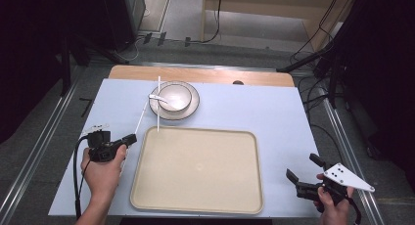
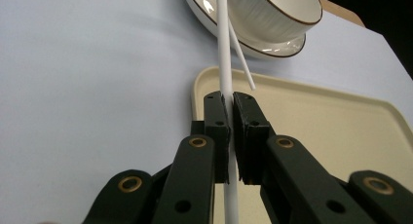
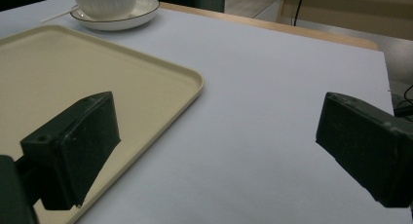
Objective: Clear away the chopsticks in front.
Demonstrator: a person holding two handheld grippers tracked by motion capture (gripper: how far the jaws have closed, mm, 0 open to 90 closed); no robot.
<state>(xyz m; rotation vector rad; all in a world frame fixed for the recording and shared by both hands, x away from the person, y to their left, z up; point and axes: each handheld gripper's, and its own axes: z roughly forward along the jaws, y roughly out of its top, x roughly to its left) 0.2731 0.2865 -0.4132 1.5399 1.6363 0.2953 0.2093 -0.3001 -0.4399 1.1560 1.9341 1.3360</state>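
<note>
Two thin white chopsticks lie in play: one white chopstick (image 2: pixel 225 53) is pinched between the pressed-together jaws of the left gripper (image 2: pixel 231 104), and the other white chopstick (image 1: pixel 158 102) lies with its far end past the plate and its near end over the tray's far rim. One cream rectangular plastic tray (image 1: pixel 195 205) sits at the near middle of the pale blue table top (image 1: pixel 274 107). One white ribbed bowl with a dark rim (image 1: pixel 175 96) stands on one matching white plate (image 1: pixel 192 107) just beyond the tray, and one small white spoon (image 1: pixel 157 98) rests in the bowl at its left side.

From the high view, the left gripper (image 1: pixel 131 138) sits left of the tray's far left corner, held low over the table, and the held chopstick runs from it toward the plate. The left gripper view adds the close detail: the pads clamp the stick near its lower part, and the two sticks appear to cross in front of the plate. The right gripper view shows the tray's corner (image 3: pixel 195 83) and bare table between its own jaws.

The right gripper (image 1: pixel 303 171) hovers at the near right of the table, beside the tray, its jaws spread wide with nothing between them.
</note>
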